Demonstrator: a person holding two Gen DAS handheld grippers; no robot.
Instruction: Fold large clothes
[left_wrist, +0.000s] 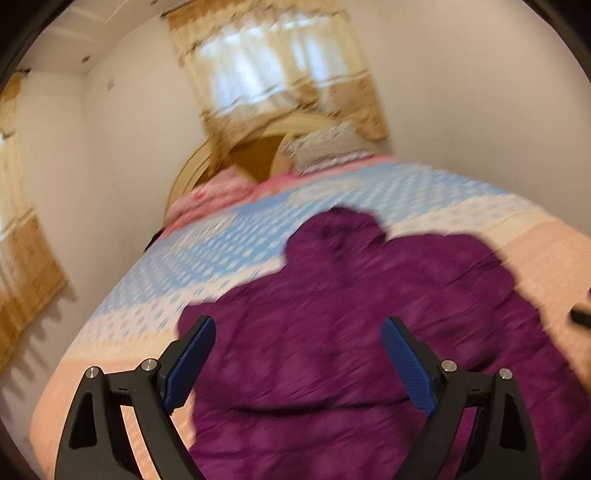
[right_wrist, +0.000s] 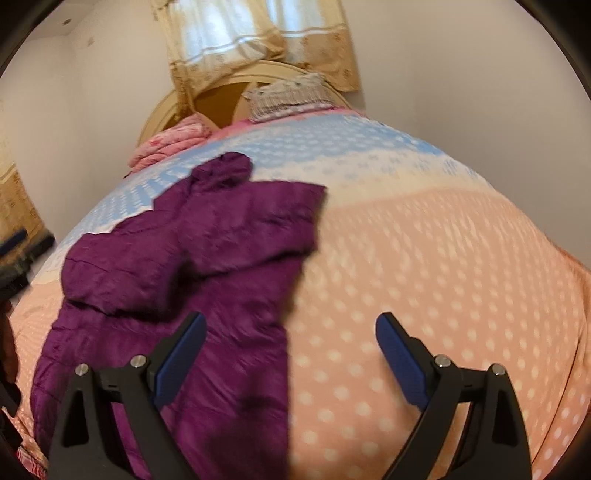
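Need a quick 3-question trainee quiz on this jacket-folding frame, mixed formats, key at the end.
1. True or false: the left gripper is shut on the purple jacket.
2. The sleeves of the jacket lie: A) spread out on the bed; B) folded across its body.
3. What rests against the headboard, behind the bedspread?

Key: 1 false, both grippers, right gripper too, are open and empty. 2 B. 3 A patterned pillow.

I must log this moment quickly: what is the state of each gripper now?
Left gripper: open, holding nothing, above the purple jacket.
Right gripper: open, holding nothing.
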